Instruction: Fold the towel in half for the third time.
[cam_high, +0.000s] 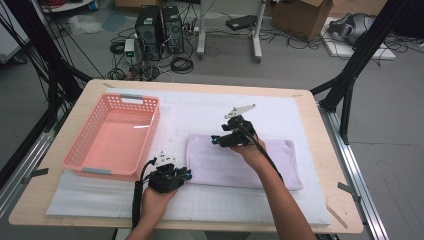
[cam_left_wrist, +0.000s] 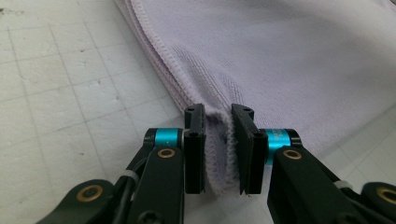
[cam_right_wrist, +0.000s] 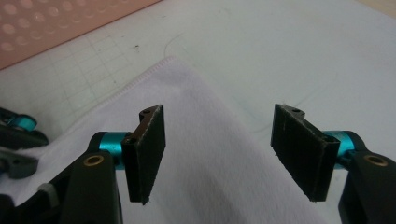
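Pinching a fold of soft lilac towel (cam_left_wrist: 289, 60), the left gripper (cam_left_wrist: 218, 149) has its flat black pads nearly together, with a ridge of terry cloth bunched up between them. This is the towel's near left corner; the stitched hem runs away from the gripper, showing several stacked layers at the edge. To the gripper's left lies a white mat (cam_left_wrist: 60, 102) printed with a fine grid, a little scuffed and open for sliding.

In the right gripper view, the right gripper (cam_right_wrist: 229, 154) hovers over the towel's far left corner with its pads well apart and nothing between them; the cloth lies smooth below. Its pads are ribbed rubber slabs on teal-collared black arms. Beyond them, past the hem, the mat is bare, and a pink basket (cam_right_wrist: 56, 28) with round holes sits further off to the left.

From the high view, the towel is a folded rectangle lying flat on the mat, which covers most of a pale wooden table (cam_high: 327, 165) with rounded corners. The left gripper (cam_high: 186, 175) sits at the towel's near left corner, the right gripper (cam_high: 216, 140) at its far left corner. The basket (cam_high: 112, 140), a latticed plastic tub, stands just left of both, with a strip of open mat between it and the towel's edge.
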